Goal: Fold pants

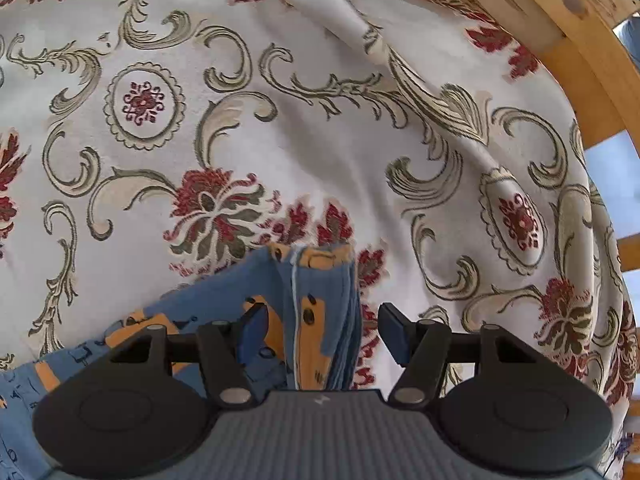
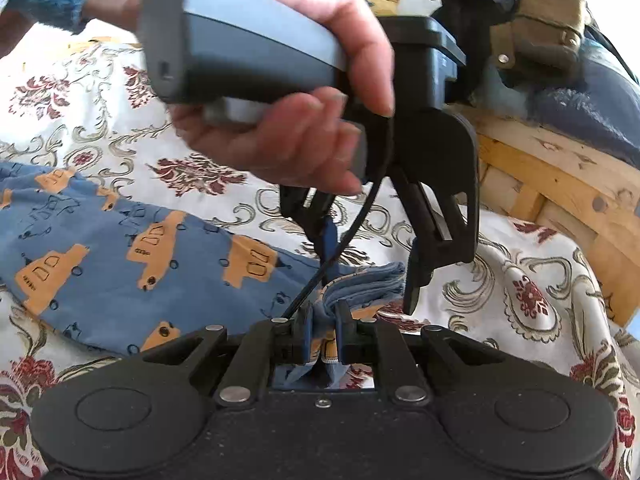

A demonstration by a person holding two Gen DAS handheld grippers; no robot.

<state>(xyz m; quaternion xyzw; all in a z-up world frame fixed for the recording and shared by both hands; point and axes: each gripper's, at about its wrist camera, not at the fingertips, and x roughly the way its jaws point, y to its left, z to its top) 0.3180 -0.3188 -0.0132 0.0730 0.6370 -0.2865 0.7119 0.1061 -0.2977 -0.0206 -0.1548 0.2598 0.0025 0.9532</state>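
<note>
While my right gripper (image 2: 322,330) clenches the pants (image 2: 120,248) hem, my left gripper (image 1: 322,326) straddles it, released.

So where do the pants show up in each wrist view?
Left wrist: pants at bottom centre and lower left, between the open left gripper fingers.
Right wrist: pants across the left and centre, their bunched end pinched in the right gripper.
Shared landmark: the floral cloth underneath.
</note>
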